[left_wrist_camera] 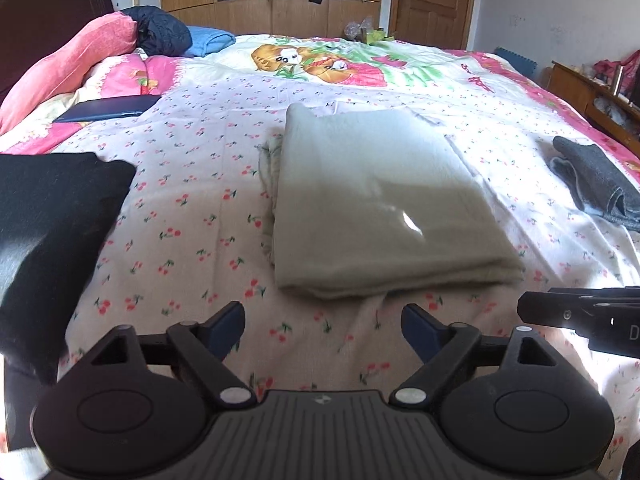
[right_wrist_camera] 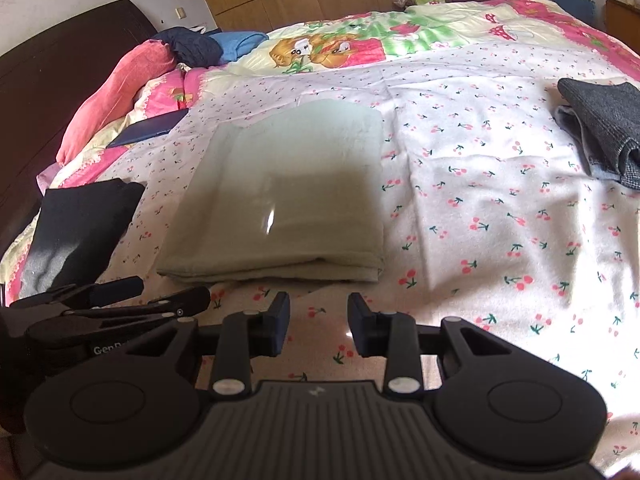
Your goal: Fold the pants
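Pale grey-green pants point(left_wrist_camera: 376, 204) lie folded into a neat rectangle on the cherry-print bedspread point(left_wrist_camera: 192, 208); the right wrist view shows the same folded pants point(right_wrist_camera: 288, 196). My left gripper point(left_wrist_camera: 323, 330) hovers just in front of their near edge, jaws wide apart with nothing between them. My right gripper point(right_wrist_camera: 319, 324) also sits short of the near edge, its jaws partly apart over bare bedspread point(right_wrist_camera: 480, 184) and holding nothing. The right gripper's side shows at the right edge point(left_wrist_camera: 580, 316) of the left wrist view, and the left gripper shows at the lower left point(right_wrist_camera: 112, 304) of the right wrist view.
A folded black garment point(left_wrist_camera: 52, 240) lies to the left of the pants and a folded dark grey one point(left_wrist_camera: 596, 180) to the right. Pink pillow point(left_wrist_camera: 68, 60), dark jacket and blue cloth are piled near the headboard. A flat dark blue item point(left_wrist_camera: 108, 108) rests beside them. Wardrobe and door stand behind.
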A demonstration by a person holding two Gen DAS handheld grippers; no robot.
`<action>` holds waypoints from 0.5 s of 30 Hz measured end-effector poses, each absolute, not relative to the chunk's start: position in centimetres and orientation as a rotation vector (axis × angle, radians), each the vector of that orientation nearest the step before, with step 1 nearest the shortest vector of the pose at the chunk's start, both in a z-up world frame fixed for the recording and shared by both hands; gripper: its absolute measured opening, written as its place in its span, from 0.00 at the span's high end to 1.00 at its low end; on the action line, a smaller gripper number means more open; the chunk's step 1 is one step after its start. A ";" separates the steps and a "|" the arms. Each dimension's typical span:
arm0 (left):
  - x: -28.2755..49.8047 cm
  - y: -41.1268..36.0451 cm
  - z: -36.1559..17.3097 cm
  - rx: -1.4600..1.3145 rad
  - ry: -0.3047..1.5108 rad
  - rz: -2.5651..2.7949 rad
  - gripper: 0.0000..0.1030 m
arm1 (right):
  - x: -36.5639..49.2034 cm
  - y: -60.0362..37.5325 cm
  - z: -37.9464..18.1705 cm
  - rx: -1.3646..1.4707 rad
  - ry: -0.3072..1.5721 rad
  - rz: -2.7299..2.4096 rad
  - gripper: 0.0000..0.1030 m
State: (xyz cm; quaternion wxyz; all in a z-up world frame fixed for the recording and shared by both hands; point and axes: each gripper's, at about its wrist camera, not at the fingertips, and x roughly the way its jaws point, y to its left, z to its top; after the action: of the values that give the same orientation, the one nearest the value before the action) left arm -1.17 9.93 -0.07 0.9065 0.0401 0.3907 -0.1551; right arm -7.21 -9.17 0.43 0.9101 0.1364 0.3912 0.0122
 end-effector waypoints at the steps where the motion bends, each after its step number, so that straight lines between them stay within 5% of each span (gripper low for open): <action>1: -1.5 9.9 -0.3 0.083 0.813 -0.313 0.02 | -7.4 -9.2 0.2 0.285 0.810 0.026 0.67; 15: -4.2 10.5 0.4 0.034 0.783 -0.238 0.00 | -9.8 -8.8 -0.8 0.302 0.817 0.028 0.67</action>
State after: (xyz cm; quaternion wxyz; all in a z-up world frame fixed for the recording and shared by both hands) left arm -4.23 10.49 0.43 0.9172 0.0167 0.3809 -0.1158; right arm -9.83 -8.84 -0.76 0.9065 0.1463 0.3957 0.0134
